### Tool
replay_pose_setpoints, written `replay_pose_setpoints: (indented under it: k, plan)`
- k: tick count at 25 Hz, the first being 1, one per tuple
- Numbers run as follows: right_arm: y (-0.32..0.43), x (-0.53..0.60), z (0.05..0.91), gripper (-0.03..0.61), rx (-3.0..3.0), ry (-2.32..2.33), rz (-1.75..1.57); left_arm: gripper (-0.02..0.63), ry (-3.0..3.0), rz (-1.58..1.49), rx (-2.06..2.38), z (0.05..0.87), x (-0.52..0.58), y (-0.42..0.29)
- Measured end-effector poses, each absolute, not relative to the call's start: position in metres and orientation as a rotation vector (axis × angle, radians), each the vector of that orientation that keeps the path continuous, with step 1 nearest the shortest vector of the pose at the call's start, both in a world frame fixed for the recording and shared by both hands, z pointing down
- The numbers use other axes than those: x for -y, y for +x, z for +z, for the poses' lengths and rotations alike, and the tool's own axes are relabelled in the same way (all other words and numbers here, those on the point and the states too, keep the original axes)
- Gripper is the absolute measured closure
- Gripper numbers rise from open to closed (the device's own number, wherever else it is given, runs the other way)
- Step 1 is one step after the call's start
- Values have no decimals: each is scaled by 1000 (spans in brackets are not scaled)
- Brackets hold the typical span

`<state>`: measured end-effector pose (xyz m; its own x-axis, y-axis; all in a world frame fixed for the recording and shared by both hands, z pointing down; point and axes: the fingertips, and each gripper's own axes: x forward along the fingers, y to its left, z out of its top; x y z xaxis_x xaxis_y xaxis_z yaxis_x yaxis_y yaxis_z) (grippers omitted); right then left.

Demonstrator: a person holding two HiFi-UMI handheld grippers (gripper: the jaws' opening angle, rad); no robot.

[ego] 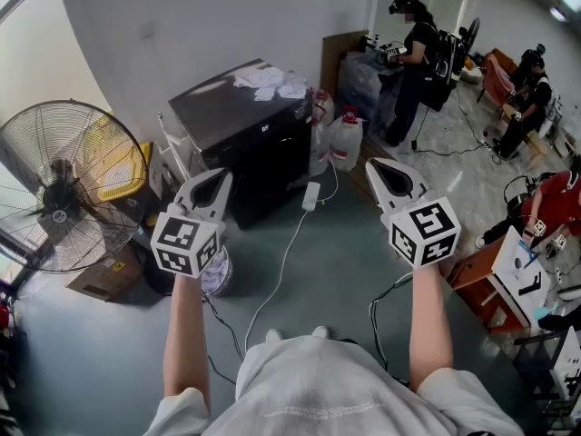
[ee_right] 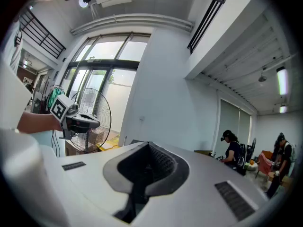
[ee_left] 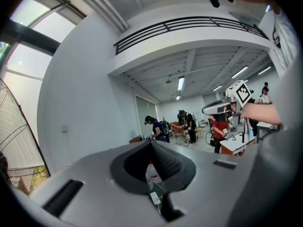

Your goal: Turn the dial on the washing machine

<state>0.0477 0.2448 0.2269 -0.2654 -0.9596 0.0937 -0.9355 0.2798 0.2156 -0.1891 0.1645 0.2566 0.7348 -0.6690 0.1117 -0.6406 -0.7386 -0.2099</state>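
Clearly, the left gripper (ego: 216, 178) and right gripper (ego: 385, 169) are held well apart from the washing machine (ego: 245, 125), each with jaws closed together on nothing.

A floor fan (ego: 64, 184) stands well apart from a white jug (ego: 345, 141).

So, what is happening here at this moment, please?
A person stands holding a gripper in each hand, raised in front of the body. The left gripper and the right gripper are both shut and empty. They point toward the dark washing machine by the wall, but neither touches it. Its dial cannot be made out, so the turning has not yet begun.
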Motion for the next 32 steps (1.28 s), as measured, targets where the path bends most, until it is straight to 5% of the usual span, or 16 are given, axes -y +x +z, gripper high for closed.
replay_pose_setpoints:
  k: [17,32]
  plan:
    - [122,-200,252,565,2409,1701,-94,597,-2772,-317,-1154,271,-131,-134]
    - [132,7,243,563,2330,1711,-167,597,-2728,-353,-1084,282,85,-109]
